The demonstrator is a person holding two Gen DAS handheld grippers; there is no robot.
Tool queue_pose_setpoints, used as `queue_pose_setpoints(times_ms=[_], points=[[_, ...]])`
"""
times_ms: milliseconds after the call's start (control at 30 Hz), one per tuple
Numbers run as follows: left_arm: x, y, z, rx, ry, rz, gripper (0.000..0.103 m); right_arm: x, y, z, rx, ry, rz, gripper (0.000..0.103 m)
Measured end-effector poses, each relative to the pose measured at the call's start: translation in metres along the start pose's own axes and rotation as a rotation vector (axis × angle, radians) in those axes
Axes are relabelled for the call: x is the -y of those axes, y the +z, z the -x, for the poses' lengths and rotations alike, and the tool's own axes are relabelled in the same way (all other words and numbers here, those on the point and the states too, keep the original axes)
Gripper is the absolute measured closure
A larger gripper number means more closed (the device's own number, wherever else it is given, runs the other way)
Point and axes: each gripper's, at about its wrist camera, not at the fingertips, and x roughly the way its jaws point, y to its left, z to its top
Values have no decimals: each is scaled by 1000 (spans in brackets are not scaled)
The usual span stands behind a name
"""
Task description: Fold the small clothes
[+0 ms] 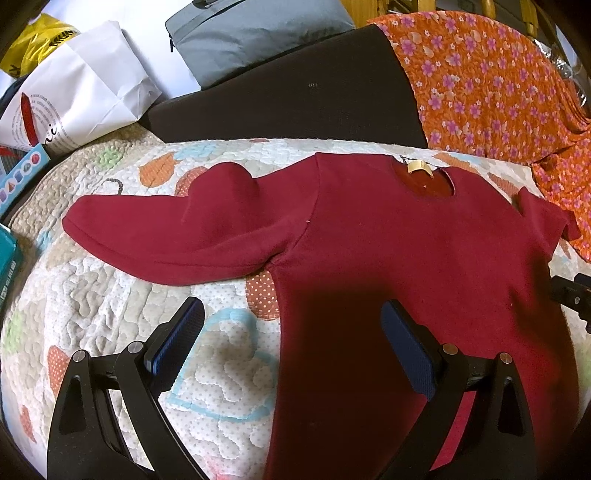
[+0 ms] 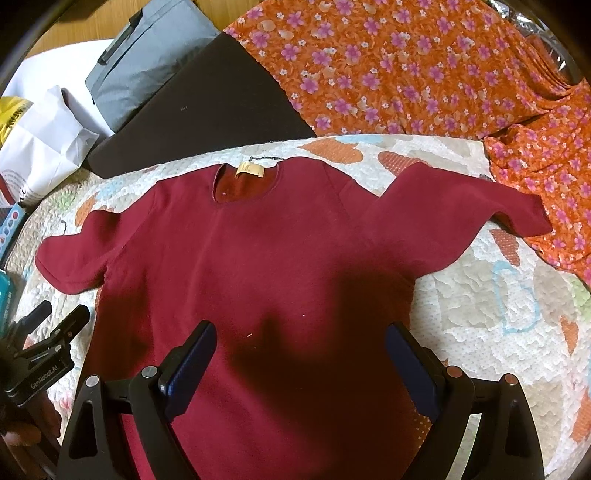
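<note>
A small dark red long-sleeved shirt (image 1: 388, 240) lies flat and face up on a quilted mat (image 1: 110, 295), neck hole away from me, both sleeves spread out. My left gripper (image 1: 291, 314) is open and empty, hovering above the shirt's left side edge below the left sleeve (image 1: 177, 229). My right gripper (image 2: 299, 339) is open and empty, above the shirt's lower body (image 2: 258, 266). The right sleeve (image 2: 461, 214) reaches toward the orange cloth. The left gripper shows at the left edge of the right wrist view (image 2: 48, 332).
An orange flowered cloth (image 2: 406, 66) lies at the far right, touching the sleeve end. A dark board (image 1: 295, 96), a grey bag (image 1: 251, 33) and a white paper bag (image 1: 81, 96) sit behind the quilted mat (image 2: 498, 332). Boxes (image 1: 22, 170) lie at the left.
</note>
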Motion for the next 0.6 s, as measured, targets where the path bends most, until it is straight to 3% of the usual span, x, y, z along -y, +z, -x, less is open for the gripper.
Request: queue_pose_setpoints(times_ms=[600], points=[[-7, 1, -11, -20, 19, 19, 6, -18, 5, -17, -26, 17, 19, 11]])
